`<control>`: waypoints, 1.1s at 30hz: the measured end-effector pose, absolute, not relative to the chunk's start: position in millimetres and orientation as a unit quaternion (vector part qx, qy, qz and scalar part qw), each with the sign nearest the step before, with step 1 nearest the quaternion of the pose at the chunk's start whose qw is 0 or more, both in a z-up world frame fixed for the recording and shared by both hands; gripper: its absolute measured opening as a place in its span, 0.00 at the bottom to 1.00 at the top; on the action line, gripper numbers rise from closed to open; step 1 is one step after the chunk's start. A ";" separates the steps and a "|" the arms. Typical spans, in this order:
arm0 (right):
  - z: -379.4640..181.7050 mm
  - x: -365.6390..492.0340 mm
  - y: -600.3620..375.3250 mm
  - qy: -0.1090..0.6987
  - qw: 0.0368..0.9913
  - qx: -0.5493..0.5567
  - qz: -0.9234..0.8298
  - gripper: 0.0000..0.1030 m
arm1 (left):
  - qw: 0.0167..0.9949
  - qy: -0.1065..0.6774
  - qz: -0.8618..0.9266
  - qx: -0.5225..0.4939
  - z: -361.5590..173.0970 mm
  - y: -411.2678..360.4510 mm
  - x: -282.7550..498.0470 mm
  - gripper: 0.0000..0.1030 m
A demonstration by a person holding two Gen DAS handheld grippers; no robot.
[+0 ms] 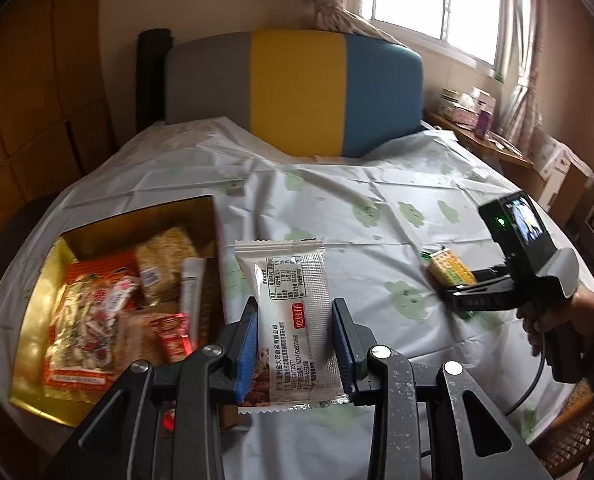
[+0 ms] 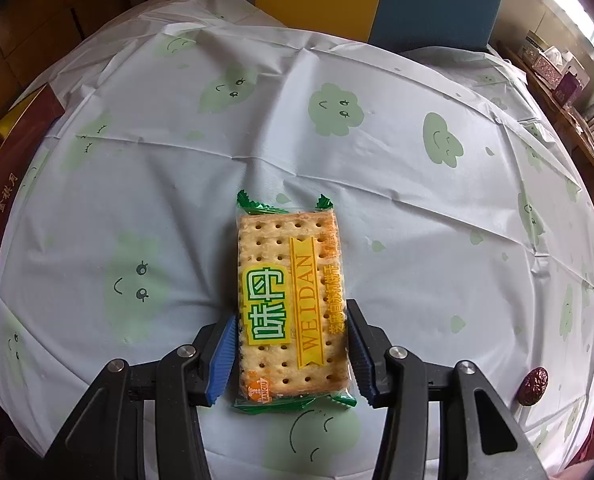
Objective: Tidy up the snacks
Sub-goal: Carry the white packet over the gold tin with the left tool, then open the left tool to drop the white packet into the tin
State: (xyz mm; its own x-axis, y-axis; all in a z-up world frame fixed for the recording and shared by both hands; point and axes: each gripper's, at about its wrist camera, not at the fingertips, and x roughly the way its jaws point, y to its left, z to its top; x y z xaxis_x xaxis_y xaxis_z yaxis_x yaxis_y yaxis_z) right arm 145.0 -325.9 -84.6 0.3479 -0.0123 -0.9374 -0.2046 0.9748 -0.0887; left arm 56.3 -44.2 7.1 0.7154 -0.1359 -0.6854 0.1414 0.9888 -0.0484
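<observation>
The left gripper [image 1: 293, 320] pinches a white foil snack packet [image 1: 289, 320] beside the half-filled gold cardboard box [image 1: 37, 292]; the right gripper [image 2: 289, 340] straddles, spread, a green-edged cracker pack [image 2: 289, 300], not yet boxed.

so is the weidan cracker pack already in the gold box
No, the cracker pack lies flat on the tablecloth between the right gripper fingers, while the gold box sits off at the table's left.
</observation>
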 end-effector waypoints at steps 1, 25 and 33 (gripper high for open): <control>-85.2 144.2 -325.7 0.567 0.816 -0.099 0.058 0.49 | 0.927 0.368 -0.070 0.000 7.6 -38.2 55.3 0.33; -81.9 133.4 -311.4 0.555 0.820 -0.128 0.052 0.48 | 0.896 0.382 0.123 -0.192 -6.9 173.0 35.2 0.34; -81.2 130.8 -307.4 0.553 0.821 -0.133 0.050 0.48 | 0.883 0.409 0.108 -0.205 -26.5 173.5 38.8 0.34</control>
